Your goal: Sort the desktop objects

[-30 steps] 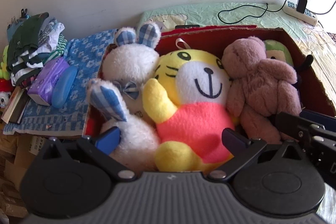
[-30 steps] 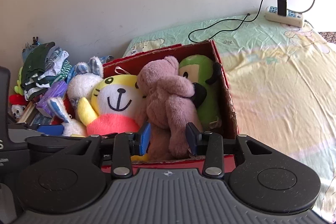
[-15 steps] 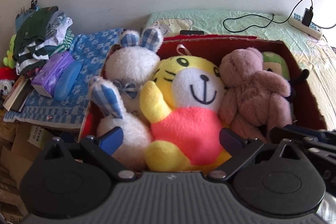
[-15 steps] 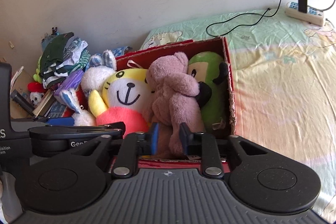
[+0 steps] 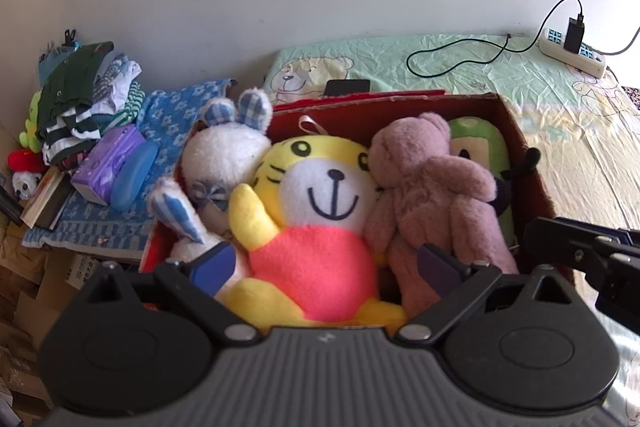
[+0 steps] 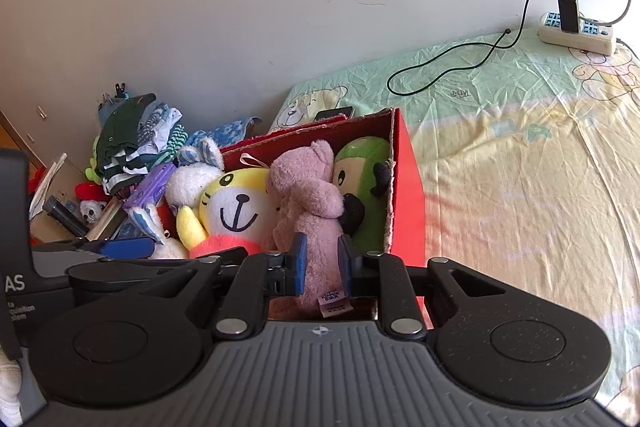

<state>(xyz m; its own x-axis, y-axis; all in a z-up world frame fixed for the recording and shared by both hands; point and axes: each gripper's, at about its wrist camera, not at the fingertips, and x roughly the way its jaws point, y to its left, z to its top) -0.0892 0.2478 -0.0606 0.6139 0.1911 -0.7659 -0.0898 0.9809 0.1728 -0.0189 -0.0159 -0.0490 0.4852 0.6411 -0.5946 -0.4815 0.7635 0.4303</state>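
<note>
At the near edge of the red box (image 6: 406, 183), the pink teddy bear (image 6: 310, 195) is pinched by the closing right hand-held gripper (image 6: 322, 265).
The left hand-held gripper (image 5: 324, 263) is held wide open, empty, over the yellow tiger toy (image 5: 316, 211). Beyond, a white rabbit (image 5: 224, 159) and a green plush (image 5: 478, 145) are packed in the box, which is set on the bed (image 6: 520, 155).

Bright daylight from three o'clock, washing out the bedsheet (image 6: 520, 187); sharp centre, fisheye bending and dark corners.
</note>
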